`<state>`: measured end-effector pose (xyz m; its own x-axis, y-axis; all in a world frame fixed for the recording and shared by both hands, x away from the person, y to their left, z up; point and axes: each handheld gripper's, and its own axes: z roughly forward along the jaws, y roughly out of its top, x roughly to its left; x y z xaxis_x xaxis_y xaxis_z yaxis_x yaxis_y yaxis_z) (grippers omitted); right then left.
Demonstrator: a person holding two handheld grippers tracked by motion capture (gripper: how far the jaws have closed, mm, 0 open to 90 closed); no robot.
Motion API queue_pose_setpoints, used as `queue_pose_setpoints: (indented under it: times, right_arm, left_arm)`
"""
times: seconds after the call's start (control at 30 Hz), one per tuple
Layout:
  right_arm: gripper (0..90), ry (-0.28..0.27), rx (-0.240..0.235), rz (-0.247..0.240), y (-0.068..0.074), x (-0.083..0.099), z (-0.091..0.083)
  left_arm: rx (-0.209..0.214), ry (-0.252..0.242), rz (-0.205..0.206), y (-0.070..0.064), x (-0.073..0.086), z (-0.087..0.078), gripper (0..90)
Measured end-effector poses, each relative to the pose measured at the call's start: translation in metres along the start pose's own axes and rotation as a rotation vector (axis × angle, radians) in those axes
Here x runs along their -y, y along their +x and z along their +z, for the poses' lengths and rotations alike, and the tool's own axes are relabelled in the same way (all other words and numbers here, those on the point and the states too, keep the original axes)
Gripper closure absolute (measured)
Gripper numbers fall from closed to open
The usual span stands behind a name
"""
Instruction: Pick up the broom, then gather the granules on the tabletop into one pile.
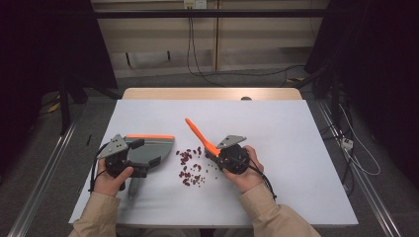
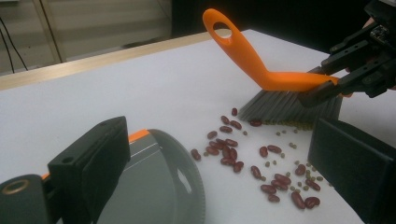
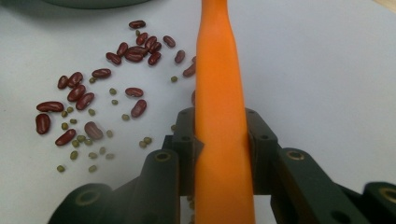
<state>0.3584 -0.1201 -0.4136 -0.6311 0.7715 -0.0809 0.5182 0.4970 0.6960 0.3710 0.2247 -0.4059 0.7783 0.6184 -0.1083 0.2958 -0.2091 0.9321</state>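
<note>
A scatter of red kidney beans (image 1: 190, 168) (image 2: 233, 151) (image 3: 79, 93) and small green beans lies mid-table. My right gripper (image 1: 213, 150) (image 3: 224, 135) (image 2: 322, 84) is shut on an orange hand brush (image 1: 197, 133) (image 2: 243, 51) (image 3: 219, 70), handle pointing up and away, grey bristles (image 2: 289, 105) on the table just right of the beans. A grey dustpan (image 1: 153, 145) (image 2: 159, 186) (image 3: 88, 2) with an orange edge lies left of the beans. My left gripper (image 1: 144, 152) (image 2: 224, 140) is over it, jaws wide apart; one jaw is beside the orange edge, the other stands clear of the pan.
The white tabletop (image 1: 296, 148) has open room to the right and toward its wooden far edge (image 1: 212, 94). Cables (image 1: 197, 69) trail on the floor behind the table. Metal rails (image 1: 44, 168) run along both sides.
</note>
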Motion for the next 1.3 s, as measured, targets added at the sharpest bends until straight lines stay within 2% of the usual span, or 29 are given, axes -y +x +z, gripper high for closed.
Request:
queue_pose_setpoints:
  times: [0.13, 0.3, 0.47, 0.63, 1.0, 1.1, 1.3]
  right_arm:
    - [71.4, -0.002, -0.009, 0.002, -0.001, 0.0, -0.001]
    - [71.4, -0.032, -0.02, 0.009, -0.008, -0.002, -0.008]
    - [71.4, -0.087, -0.039, 0.018, -0.025, -0.007, -0.016]
    - [71.4, -0.117, -0.08, 0.022, -0.045, -0.012, -0.013]
    - [71.5, -0.166, -0.107, -0.048, -0.075, -0.025, 0.01]
    - [71.5, -0.171, -0.111, -0.069, -0.079, -0.029, 0.017]
    - [71.5, -0.152, -0.135, -0.144, -0.081, -0.037, 0.036]
  left_arm:
    - [-0.001, 0.001, 0.001, 0.0, 0.0, 0.0, 5.7]
    - [0.002, -0.001, 0.0, 0.001, 0.0, 0.0, 5.7]
    - [-0.001, 0.0, -0.007, 0.001, 0.001, -0.001, 5.7]
    - [-0.001, 0.008, -0.005, 0.002, 0.001, -0.001, 5.7]
    - [-0.004, 0.006, -0.013, 0.003, 0.002, -0.003, 5.8]
    - [-0.005, 0.005, -0.016, 0.003, 0.002, -0.003, 5.7]
    - [-0.004, 0.004, -0.02, 0.004, 0.002, -0.004, 5.7]
